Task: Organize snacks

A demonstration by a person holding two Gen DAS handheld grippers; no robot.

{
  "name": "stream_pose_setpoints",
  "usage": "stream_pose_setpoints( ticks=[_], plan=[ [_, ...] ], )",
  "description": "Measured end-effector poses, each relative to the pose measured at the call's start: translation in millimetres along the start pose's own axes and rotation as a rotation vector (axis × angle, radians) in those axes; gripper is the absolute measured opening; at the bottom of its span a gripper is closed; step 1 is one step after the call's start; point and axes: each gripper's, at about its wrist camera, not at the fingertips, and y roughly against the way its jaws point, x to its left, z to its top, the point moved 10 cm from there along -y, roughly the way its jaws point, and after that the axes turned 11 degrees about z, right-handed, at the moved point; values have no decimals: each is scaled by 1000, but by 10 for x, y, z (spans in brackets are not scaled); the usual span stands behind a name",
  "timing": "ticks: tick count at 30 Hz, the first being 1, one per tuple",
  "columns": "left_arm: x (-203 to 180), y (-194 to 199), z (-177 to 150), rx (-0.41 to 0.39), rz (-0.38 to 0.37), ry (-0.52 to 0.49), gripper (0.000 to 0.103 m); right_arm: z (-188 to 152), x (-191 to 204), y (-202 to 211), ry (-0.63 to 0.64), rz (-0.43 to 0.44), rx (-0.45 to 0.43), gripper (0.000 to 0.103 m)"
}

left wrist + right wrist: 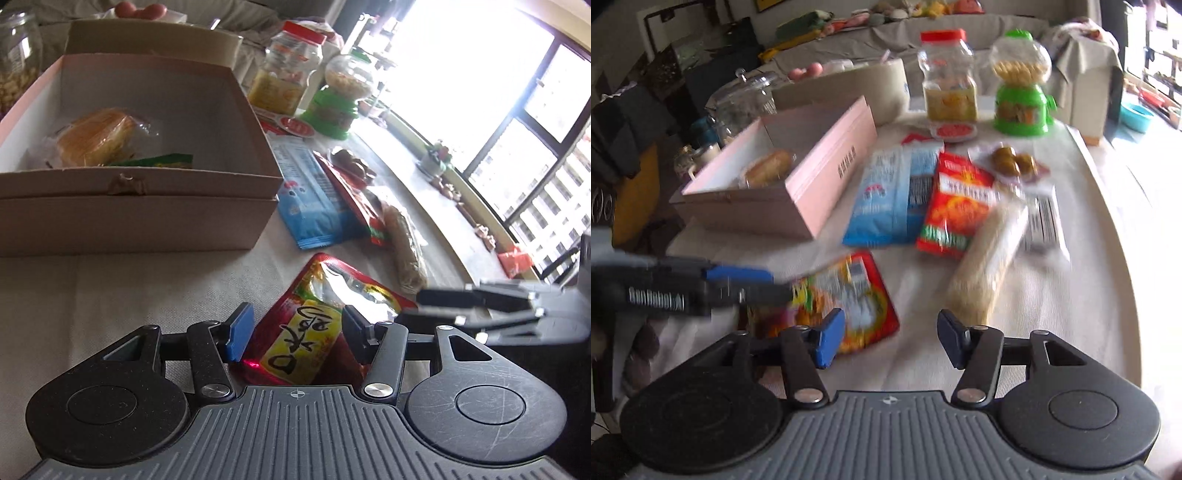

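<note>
My left gripper (295, 332) is open, its fingers on either side of a red and yellow snack packet (317, 325) that lies flat on the table; it also shows in the right wrist view (846, 295). The left gripper's fingers (738, 284) reach over that packet from the left. My right gripper (890, 339) is open and empty, above the cloth just right of the packet. An open pink box (147, 199) (827, 162) holds a wrapped bun (96, 136) and a green packet (155, 160).
A blue packet (890, 195), a red packet (956, 206), a long wrapped cracker roll (986, 266) and a pack of brown balls (1008, 158) lie right of the box. A red-lidded jar (947, 77) and a green candy dispenser (1021, 85) stand behind. The table edge (1123, 258) curves at right.
</note>
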Motion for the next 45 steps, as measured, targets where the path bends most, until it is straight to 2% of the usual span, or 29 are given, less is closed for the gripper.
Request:
stream_pose_setpoints(
  ticks=[3, 7, 10, 17, 22, 24, 26, 29, 32, 36, 38, 42, 45],
  plan=[
    [-54, 27, -35, 7, 2, -9, 58, -126, 21, -3, 35, -72, -32, 61],
    [-113, 65, -117, 4, 47, -41, 59, -181, 28, 13, 74, -185, -93, 80],
    [-113, 86, -150, -16, 74, -3, 61, -246, -90, 15, 0, -209, -161, 93],
    [-160, 108, -193, -78, 152, 43, 64, -224, -108, 62, -9, -197, -177, 93],
    [-231, 127, -225, -96, 203, 27, 65, -249, -114, 92, -27, -190, -191, 93],
    [-226, 177, -247, -75, 193, 34, 63, -250, -117, 78, -30, -189, -191, 93],
    [-219, 256, -261, -67, 197, 26, 55, -251, -121, 77, -27, -191, -190, 93],
    [-206, 393, -245, -45, 244, -7, 52, -248, -119, 75, -31, -186, -191, 93],
    [-230, 567, -141, 20, 251, -33, 51, -251, -119, 73, -37, -178, -191, 94],
    [-379, 811, 37, 62, 322, -202, 50, -250, -90, 26, -8, -206, -166, 95],
    [-462, 910, 143, 64, 310, -214, 46, -243, -77, -9, 5, -206, -150, 99],
    [-572, 973, 313, 123, 209, -136, 42, -242, -64, -53, 22, -210, -128, 102],
    [-545, 927, 420, 131, 212, -132, 41, -244, -66, -62, 23, -210, -125, 103]
  ],
)
